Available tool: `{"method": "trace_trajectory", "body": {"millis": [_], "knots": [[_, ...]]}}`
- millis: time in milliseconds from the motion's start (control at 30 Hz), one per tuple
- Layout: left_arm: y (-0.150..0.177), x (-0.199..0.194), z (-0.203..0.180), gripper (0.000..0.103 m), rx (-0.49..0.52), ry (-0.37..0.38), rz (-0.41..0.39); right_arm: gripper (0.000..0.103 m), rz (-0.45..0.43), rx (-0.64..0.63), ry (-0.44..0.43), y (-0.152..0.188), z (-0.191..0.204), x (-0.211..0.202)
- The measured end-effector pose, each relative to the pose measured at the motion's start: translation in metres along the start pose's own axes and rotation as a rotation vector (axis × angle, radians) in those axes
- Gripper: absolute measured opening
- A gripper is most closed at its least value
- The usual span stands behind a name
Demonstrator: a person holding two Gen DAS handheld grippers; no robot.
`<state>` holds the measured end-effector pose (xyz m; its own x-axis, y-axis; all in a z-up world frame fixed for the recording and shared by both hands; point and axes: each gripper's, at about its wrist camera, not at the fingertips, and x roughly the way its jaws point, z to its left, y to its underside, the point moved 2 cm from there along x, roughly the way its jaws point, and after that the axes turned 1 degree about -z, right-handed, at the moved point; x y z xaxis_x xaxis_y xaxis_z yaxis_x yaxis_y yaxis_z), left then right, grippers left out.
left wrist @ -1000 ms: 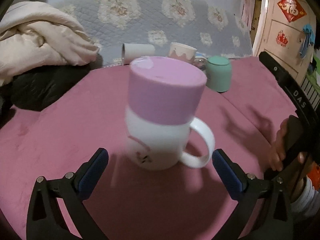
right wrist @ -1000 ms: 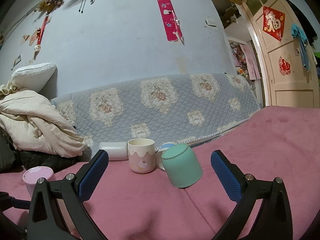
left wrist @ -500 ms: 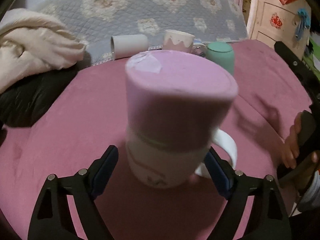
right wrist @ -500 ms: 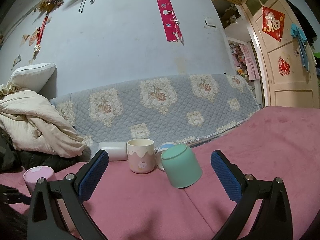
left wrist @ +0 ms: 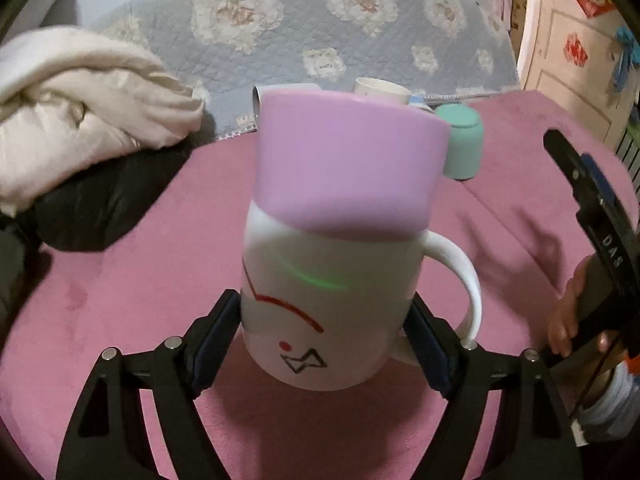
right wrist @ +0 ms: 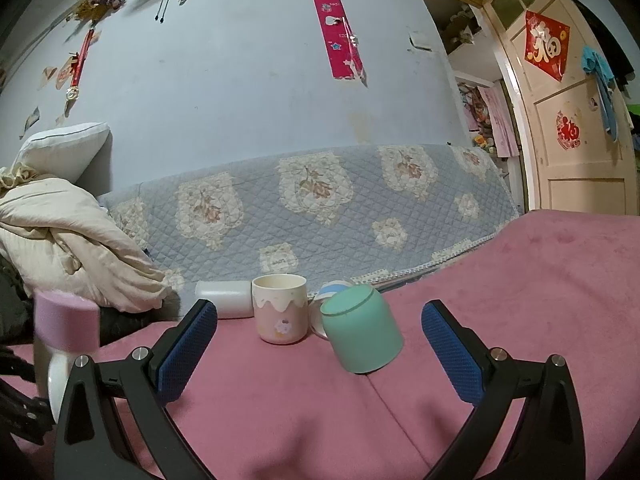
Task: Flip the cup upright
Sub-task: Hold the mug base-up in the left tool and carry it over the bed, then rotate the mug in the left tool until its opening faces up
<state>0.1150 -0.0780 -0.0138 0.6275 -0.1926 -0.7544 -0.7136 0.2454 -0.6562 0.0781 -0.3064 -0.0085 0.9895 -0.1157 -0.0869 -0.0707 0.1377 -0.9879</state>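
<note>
Item: white ceramic mug with a lilac-pink base band and a loop handle [left wrist: 332,264], upside down. It is sitting between the blue pads of my left gripper [left wrist: 320,340], rim down over the pink velvet bed cover [left wrist: 120,280]; whether the rim is touching the cover I cannot tell. A second ago my left jaws were standing wide with the mug ahead of them; now they are pressing on the white lower body from both sides, handle off to the right. Judgement: the grasp is made, so lifting and turning over is the step in hand.

Item: right gripper [right wrist: 320,356]. Its jaws are spread wide, holding nothing, unmoved over the last second, hovering above the cover.

Item: mint-green inverted cup [right wrist: 360,332], tilted, ahead of the right jaws.

Item: cream-and-pink drip-pattern cup [right wrist: 280,308], upright, just beside the green one.

Item: white cylindrical cup [right wrist: 224,296], lying on its side behind them.
</note>
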Motion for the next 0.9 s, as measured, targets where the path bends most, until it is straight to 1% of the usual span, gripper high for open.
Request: {"method": "trace_trajectory", "body": {"millis": [33,133,200,267,300,333,367,433,567,667,800,900], "knots": [[0.002,0.002,-0.001,0.079,-0.003,-0.002,0.013,0.103,0.000,0.001,0.000,-0.001,0.000,0.002],[0.003,0.009,0.003,0.079,-0.058,0.048,0.017,0.103,0.001,0.001,0.001,0.000,0.000,0.001],[0.004,0.012,0.004,0.079,-0.065,0.017,0.021,0.103,0.003,0.001,-0.001,-0.001,0.000,0.002],[0.004,0.015,0.002,0.079,-0.034,-0.032,0.033,0.103,0.007,0.001,-0.001,0.000,0.000,0.001],[0.006,0.016,0.001,0.080,-0.028,-0.041,0.047,0.103,0.008,0.001,-0.001,0.000,0.000,0.001],[0.006,0.015,0.003,0.080,-0.042,-0.035,0.036,0.103,0.011,0.002,-0.001,0.000,-0.002,0.002],[0.007,0.012,0.005,0.082,-0.065,-0.020,0.007,0.103,0.013,0.003,-0.002,0.000,-0.002,0.000],[0.006,0.003,0.009,0.090,-0.098,0.006,-0.046,0.103,0.012,0.003,0.000,-0.001,-0.003,0.001],[0.006,-0.009,0.016,0.092,-0.112,-0.012,-0.122,0.103,0.011,0.002,0.000,0.000,-0.004,0.000],[0.009,-0.010,0.020,0.092,-0.118,0.000,-0.130,0.103,0.013,0.001,-0.001,-0.001,-0.003,0.001],[0.010,-0.008,0.027,0.093,-0.168,0.051,-0.149,0.103,0.014,0.001,0.000,0.000,-0.005,0.000],[0.009,-0.006,0.025,0.093,-0.157,0.068,-0.170,0.103,0.016,0.001,0.000,-0.001,-0.005,0.001]]}}
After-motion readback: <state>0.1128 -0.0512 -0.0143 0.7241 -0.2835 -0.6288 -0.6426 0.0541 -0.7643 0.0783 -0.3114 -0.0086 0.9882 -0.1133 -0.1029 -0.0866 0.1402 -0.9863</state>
